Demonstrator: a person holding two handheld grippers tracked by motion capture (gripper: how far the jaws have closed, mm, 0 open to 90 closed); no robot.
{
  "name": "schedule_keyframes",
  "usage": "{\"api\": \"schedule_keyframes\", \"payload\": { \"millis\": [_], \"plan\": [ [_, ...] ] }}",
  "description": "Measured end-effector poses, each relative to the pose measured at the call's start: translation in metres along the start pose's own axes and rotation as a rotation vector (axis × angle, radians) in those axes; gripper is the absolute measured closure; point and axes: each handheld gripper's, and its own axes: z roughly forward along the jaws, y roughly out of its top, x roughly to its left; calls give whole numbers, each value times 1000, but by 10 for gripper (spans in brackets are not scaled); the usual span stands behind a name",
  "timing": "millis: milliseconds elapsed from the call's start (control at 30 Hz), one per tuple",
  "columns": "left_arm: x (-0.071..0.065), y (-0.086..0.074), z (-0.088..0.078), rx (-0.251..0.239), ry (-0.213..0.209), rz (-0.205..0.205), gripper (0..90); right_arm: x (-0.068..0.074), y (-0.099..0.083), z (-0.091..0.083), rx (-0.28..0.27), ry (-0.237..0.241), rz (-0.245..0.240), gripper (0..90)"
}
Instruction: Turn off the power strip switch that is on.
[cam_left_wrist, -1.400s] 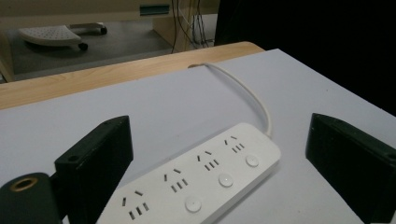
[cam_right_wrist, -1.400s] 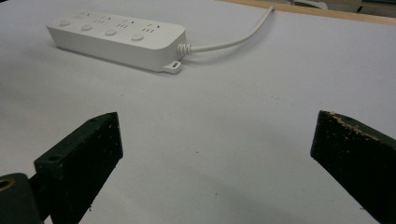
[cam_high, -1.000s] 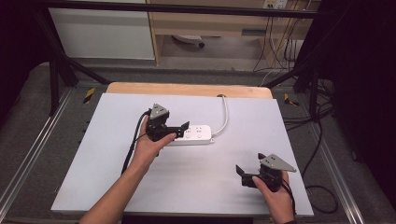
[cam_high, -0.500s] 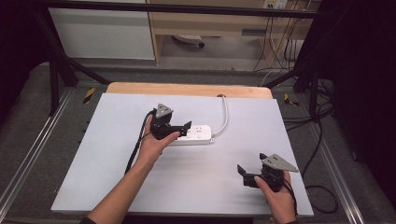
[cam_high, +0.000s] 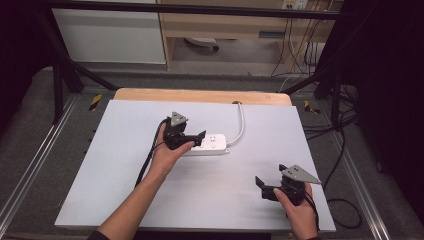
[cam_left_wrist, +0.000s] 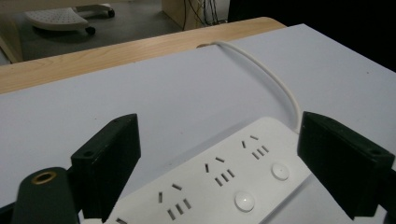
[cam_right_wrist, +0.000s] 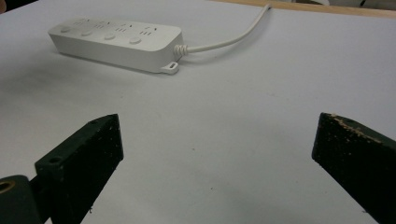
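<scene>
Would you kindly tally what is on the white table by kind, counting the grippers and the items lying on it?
Power strips: 1, the white power strip with its cord.
Grippers: 2, the left gripper open over the strip, and the right gripper open above the bare table.
Total: 3
</scene>
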Motion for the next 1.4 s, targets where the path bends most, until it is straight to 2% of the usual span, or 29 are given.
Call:
{"api": "schedule_keyframes", "payload": {
  "millis": [133, 233, 367, 833, 1000, 1400],
  "plan": [
    [0, -2, 2, 15, 8, 2, 145, 0, 0, 0, 1, -2, 5, 23],
    [-2, -4, 5, 45, 3, 14, 160, -1, 0, 0, 4, -9, 11, 24],
    [-6, -5, 8, 49, -1, 26, 170, -2, 0, -1, 4, -11, 20, 24],
    [-11, -11, 16, 60, 3, 29, 228, -2, -1, 0, 22, -13, 15, 24],
    [-13, -13, 19, 55, 2, 27, 312, -4, -2, 0, 26, -19, 25, 25],
    [-16, -17, 20, 23, 5, 43, 485, -2, -2, 3, 39, -14, 12, 26]
  ]
}}
